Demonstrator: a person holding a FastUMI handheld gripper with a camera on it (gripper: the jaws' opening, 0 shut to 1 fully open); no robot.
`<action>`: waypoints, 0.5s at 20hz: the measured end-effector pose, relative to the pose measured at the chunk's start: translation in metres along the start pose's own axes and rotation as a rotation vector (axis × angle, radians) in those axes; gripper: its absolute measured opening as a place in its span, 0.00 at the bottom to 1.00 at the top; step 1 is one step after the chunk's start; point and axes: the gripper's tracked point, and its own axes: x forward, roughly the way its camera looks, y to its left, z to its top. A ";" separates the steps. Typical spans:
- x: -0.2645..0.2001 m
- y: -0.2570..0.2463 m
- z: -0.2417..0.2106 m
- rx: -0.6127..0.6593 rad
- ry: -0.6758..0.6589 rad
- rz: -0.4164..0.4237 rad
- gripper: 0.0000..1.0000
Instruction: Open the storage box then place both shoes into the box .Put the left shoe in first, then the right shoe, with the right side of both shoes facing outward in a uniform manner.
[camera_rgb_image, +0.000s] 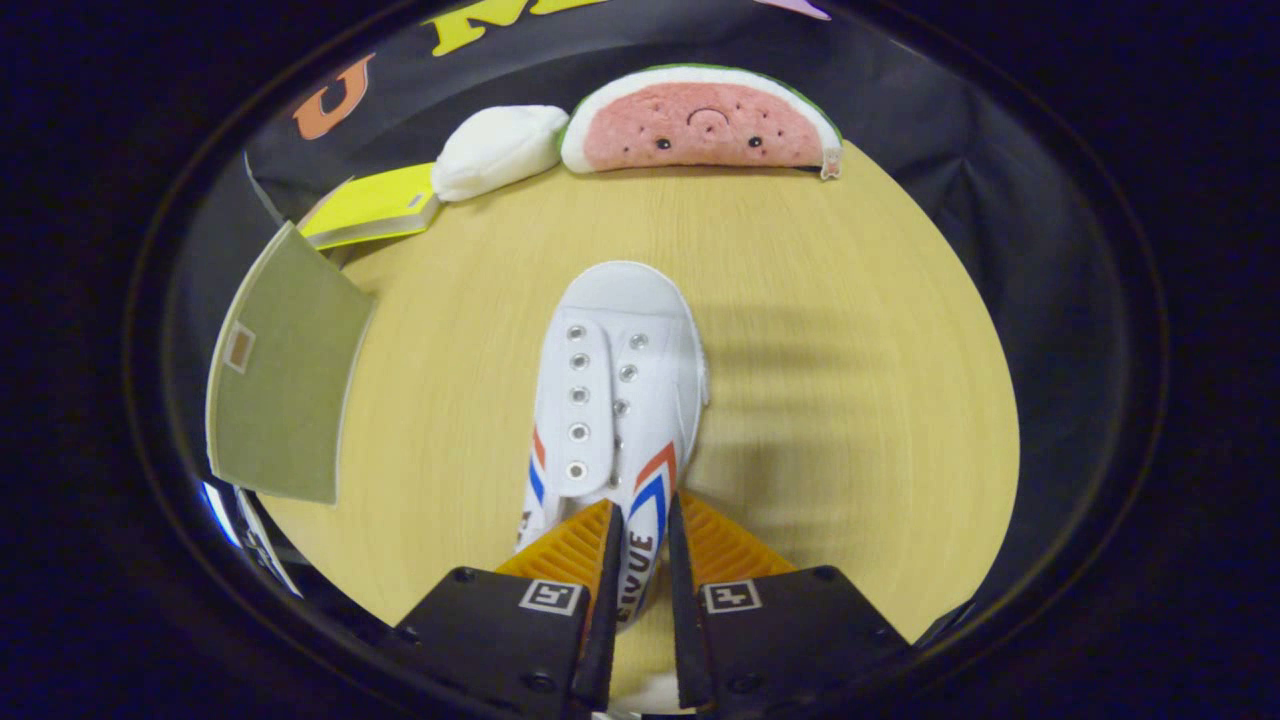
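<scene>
A white canvas shoe (612, 390) with red and blue side stripes and no laces points away from me over the wooden table (830, 380). My gripper (640, 540) is shut on the shoe's right side wall near the opening; both fingers press on that wall. The toe reaches out beyond the fingers toward the middle of the table. Left of the shoe the grey-green lid (285, 375) of the storage box stands tilted open, and the box body below it is mostly hidden.
At the table's far edge lie a watermelon-slice plush (700, 125) and a white plush (497, 150). A yellow book (375, 205) lies behind the box lid. The black cloth wall rings the table.
</scene>
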 end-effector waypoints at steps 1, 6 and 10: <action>0.000 -0.001 0.000 0.012 -0.007 -0.004 0.17; -0.020 0.011 -0.004 0.106 -0.072 0.100 0.05; -0.057 0.033 -0.013 0.162 -0.151 0.163 0.06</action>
